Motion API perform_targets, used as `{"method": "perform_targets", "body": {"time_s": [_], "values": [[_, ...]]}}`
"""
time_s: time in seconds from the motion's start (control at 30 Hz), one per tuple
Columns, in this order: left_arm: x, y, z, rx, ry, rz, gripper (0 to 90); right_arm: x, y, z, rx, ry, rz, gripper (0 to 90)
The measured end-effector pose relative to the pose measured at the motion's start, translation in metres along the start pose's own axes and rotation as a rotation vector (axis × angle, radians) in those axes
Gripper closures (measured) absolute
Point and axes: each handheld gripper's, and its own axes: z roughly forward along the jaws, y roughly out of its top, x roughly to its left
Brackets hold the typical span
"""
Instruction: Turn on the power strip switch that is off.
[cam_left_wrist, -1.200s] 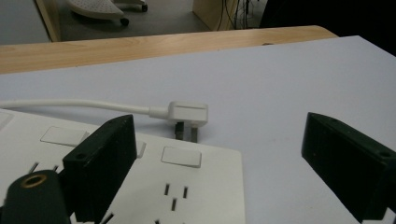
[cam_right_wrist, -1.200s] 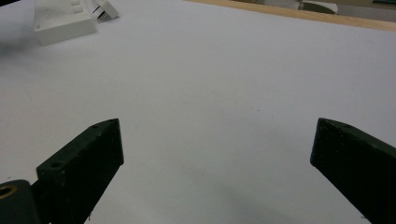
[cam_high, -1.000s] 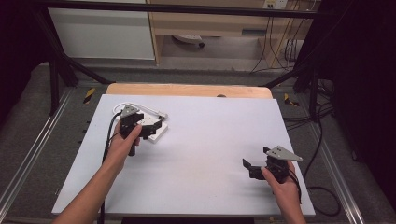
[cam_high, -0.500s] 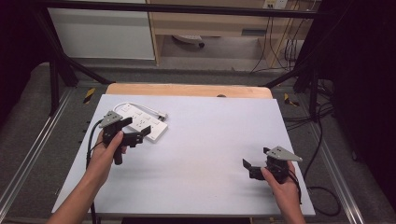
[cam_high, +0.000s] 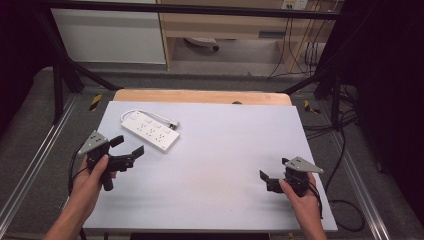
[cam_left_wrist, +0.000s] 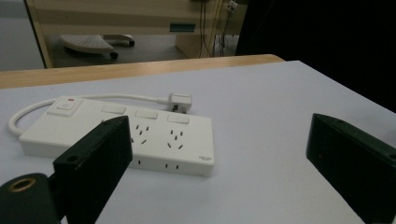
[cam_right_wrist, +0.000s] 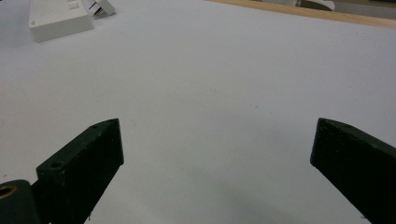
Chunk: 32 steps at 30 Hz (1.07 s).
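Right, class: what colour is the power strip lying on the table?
White. The power strip shows this best in the left gripper view, with a small red mark by its switch.

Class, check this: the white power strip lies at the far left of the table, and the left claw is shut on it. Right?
Not quite. The left claw is open, apart from the power strip, as the high view shows. The strip's place is right.

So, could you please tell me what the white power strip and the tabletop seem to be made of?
The white rectangular power strip looks like moulded plastic, smooth and slightly glossy, with crisp edges. The pale grey tabletop appears a matte laminate or sheet, evenly dull; a light wooden edge at its far side suggests board beneath, though that is uncertain.
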Motion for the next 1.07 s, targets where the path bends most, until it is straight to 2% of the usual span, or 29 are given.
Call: {"method": "perform_targets", "body": {"time_s": [0.27, 0.57, 0.73, 0.83, 0.9, 1.0, 1.03, 1.07], "values": [[0.004, -0.017, -0.021, -0.013, 0.011, -0.017, 7.1, 0.000, -0.001, 0.001, 0.001, -0.003, 0.001, 3.0], [0.007, -0.035, -0.034, -0.009, 0.016, -0.024, 7.1, -0.001, 0.000, 0.001, 0.002, -0.006, 0.005, 3.0], [0.008, -0.050, -0.035, 0.010, 0.024, -0.032, 7.0, -0.001, -0.001, 0.001, 0.007, -0.008, 0.004, 3.0], [0.007, -0.058, -0.034, 0.039, 0.034, -0.009, 7.5, -0.002, -0.002, 0.002, 0.010, -0.012, 0.004, 2.9], [0.005, -0.062, -0.032, 0.055, 0.021, 0.003, 7.7, -0.003, -0.002, 0.003, 0.016, -0.013, 0.004, 2.6], [0.003, -0.067, -0.029, 0.075, 0.012, 0.008, 7.5, -0.003, -0.004, 0.005, 0.037, -0.020, 0.000, 2.4], [0.001, -0.069, -0.027, 0.073, 0.012, 0.009, 7.5, -0.004, -0.007, 0.010, 0.083, -0.037, -0.004, 2.4], [0.001, -0.069, -0.027, 0.073, 0.012, 0.009, 7.5, -0.004, -0.007, 0.010, 0.083, -0.037, -0.004, 2.4]]}}
